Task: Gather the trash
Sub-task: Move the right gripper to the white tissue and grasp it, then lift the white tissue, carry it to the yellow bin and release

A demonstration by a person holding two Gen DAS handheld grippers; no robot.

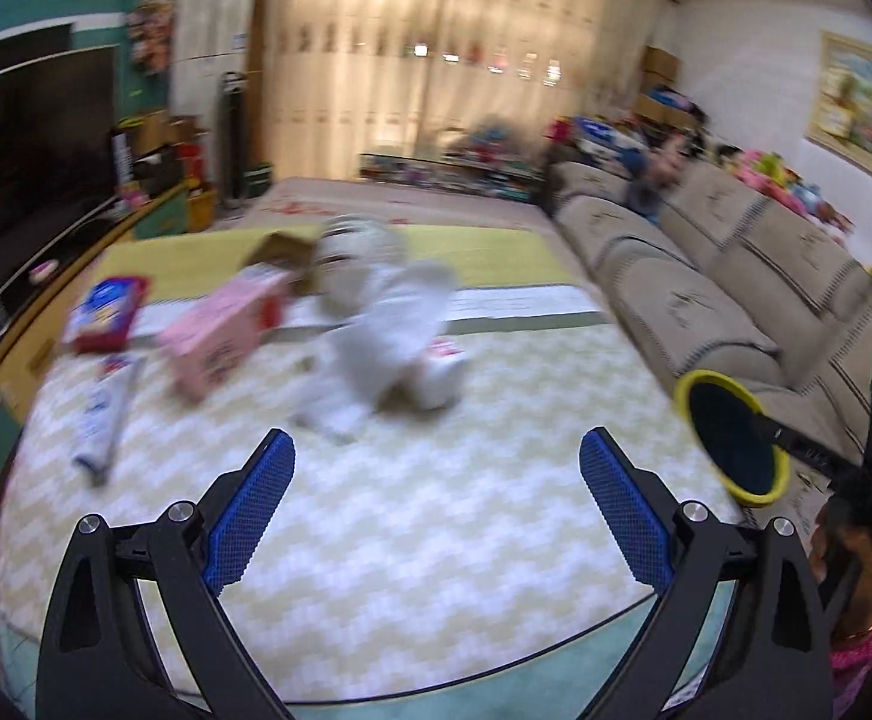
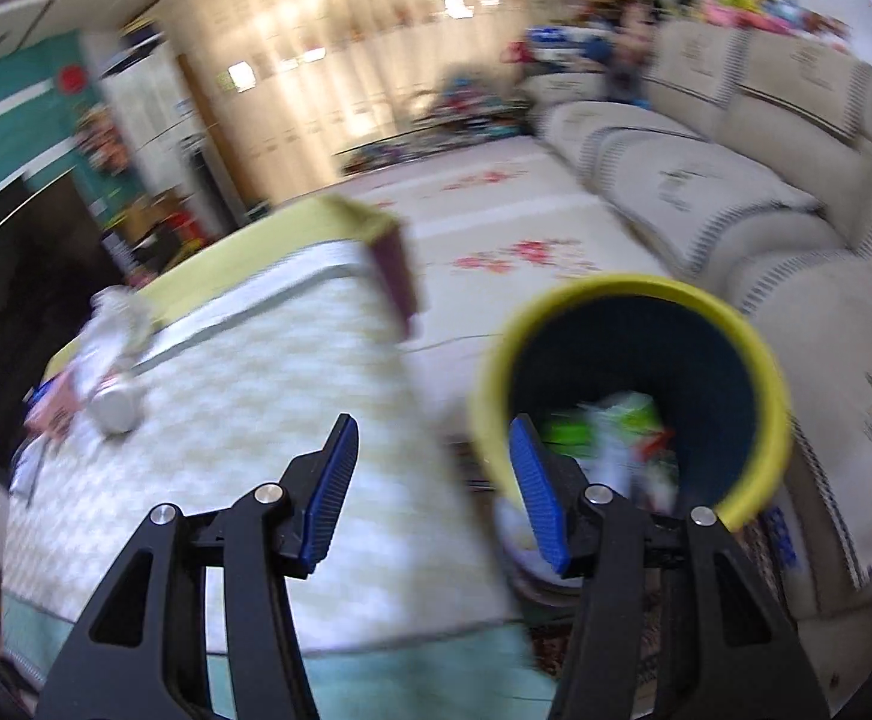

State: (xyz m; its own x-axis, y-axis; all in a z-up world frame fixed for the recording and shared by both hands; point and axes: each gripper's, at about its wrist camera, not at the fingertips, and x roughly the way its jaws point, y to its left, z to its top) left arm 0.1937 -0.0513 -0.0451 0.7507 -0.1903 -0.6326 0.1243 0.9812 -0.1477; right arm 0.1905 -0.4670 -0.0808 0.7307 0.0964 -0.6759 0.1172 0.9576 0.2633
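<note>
My left gripper (image 1: 436, 468) is open and empty above a table with a green-and-white chequered cloth (image 1: 436, 516). Ahead of it lie a crumpled white bag (image 1: 376, 330), a pink carton (image 1: 220, 330), a red-and-blue packet (image 1: 106, 312) and a white tube-like wrapper (image 1: 100, 420). My right gripper (image 2: 430, 468) is open and empty, over the table's right edge. Just right of it stands a yellow-rimmed dark bin (image 2: 634, 384) with trash (image 2: 616, 438) inside. The bin also shows in the left wrist view (image 1: 730, 438). Both views are blurred.
A beige sofa (image 1: 706, 276) runs along the right side. A dark TV (image 1: 28, 138) and a low cabinet stand on the left. A flowered rug (image 2: 514, 228) covers the floor beyond the table. A metal can (image 2: 115, 405) lies on the table at the left.
</note>
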